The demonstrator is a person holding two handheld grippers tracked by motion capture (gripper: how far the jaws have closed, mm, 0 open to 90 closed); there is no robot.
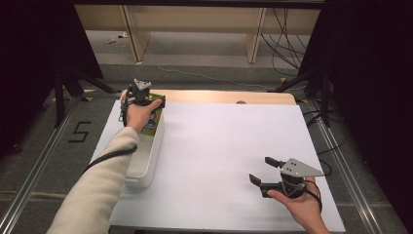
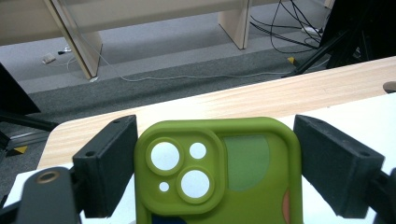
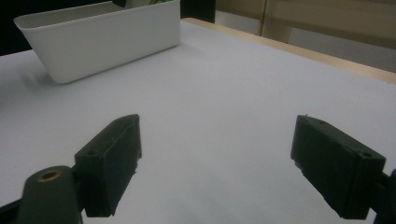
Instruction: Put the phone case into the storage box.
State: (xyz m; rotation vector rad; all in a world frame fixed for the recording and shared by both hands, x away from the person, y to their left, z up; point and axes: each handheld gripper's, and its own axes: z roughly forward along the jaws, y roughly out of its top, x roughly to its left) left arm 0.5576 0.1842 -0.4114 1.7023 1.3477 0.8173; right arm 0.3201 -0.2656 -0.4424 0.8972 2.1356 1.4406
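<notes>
Left tool: while it hovers over the bin's far end, left tool [image 2: 217,163] pinches a smooth green phone case [image 2: 219,172] with round lens holes.
Right tool: right tool [image 3: 217,163] spread above the matte white tabletop [image 3: 224,93].
Bin: glossy white oblong bin [image 1: 146,163]; the right gripper view shows its rounded wall.

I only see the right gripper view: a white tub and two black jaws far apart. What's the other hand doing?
Observer: The left hand-held gripper is shut on a green phone case.
Operator: Where is it?
Observer: In the high view, it is at the far end of the white tub.
Operator: Does the case have holes?
Observer: Yes, the left gripper view shows round camera cut-outs near one top corner.
</notes>
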